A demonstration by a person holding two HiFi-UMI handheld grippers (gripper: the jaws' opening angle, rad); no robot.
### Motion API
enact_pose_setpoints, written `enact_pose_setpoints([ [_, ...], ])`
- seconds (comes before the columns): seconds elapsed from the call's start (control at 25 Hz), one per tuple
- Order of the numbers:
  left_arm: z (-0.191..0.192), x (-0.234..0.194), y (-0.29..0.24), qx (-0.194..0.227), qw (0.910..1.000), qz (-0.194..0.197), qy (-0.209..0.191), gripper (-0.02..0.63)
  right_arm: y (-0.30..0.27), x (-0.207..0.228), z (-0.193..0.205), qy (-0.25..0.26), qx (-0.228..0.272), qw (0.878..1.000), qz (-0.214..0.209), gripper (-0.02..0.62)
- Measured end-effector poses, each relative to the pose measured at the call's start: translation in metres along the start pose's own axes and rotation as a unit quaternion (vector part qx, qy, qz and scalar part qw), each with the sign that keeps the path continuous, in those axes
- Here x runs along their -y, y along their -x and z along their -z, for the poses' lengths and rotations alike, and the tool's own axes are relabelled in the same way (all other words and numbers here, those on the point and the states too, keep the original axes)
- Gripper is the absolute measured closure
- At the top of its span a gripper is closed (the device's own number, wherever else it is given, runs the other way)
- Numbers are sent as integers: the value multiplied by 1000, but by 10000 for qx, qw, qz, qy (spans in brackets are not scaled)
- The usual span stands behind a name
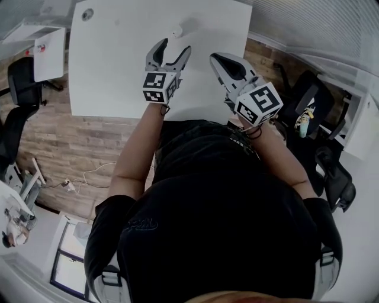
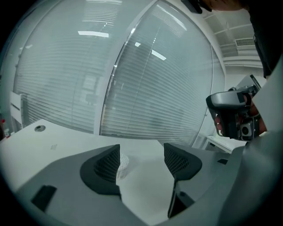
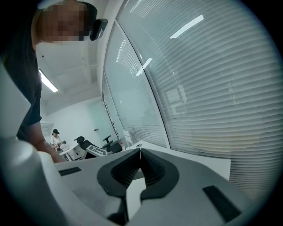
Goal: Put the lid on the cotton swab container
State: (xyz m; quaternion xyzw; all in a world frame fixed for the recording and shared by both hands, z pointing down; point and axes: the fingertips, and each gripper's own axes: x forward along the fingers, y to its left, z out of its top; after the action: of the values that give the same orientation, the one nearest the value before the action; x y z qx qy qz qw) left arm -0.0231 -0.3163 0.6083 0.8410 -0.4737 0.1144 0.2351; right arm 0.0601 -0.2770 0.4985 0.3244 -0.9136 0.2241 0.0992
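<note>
Overhead, looks down on a white table [image 1: 118, 71] set on a wood-pattern floor [image 1: 65, 142], with black office chairs [image 1: 18, 89] at both sides and slatted blinds [image 1: 320, 29] along the glass wall. Bears a round cable grommet [image 1: 87, 14] near one corner and, towards the far edge, the small white cotton swab container [image 1: 177, 31], alone on the bare top; too small there to tell whether any lid is on it.

Just short of that container hangs the left gripper [image 1: 176, 46], jaws spread wide, nothing between the pads. Beside it, apart from the container, sits the right gripper [image 1: 214, 58], jaws pressed tip to tip and empty.

Only from the left gripper view: the container's ribbed white side, peeping out on the table beyond the left pad [image 2: 108, 165] rather than between the two, and the right gripper gripped in a hand at the picture's right edge.

Only from the right gripper view: a further stretch of room past the table end, with another person [image 3: 56, 137] far off among desks and chairs.

Only from the head view: the floor and the holder's black shirt [image 1: 213, 207]
</note>
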Motion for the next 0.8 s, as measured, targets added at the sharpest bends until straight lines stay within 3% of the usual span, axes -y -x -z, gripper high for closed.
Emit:
enact_pose_setpoints([
  [0.48, 42, -43, -37, -456, 9983, -364, -28, 275, -12, 23, 16, -172, -198, 9996, 132, 572],
  [0.8, 61, -54, -58, -684, 9960, -506, -273, 275, -13, 29, 25, -240, -317, 9990, 218, 572],
])
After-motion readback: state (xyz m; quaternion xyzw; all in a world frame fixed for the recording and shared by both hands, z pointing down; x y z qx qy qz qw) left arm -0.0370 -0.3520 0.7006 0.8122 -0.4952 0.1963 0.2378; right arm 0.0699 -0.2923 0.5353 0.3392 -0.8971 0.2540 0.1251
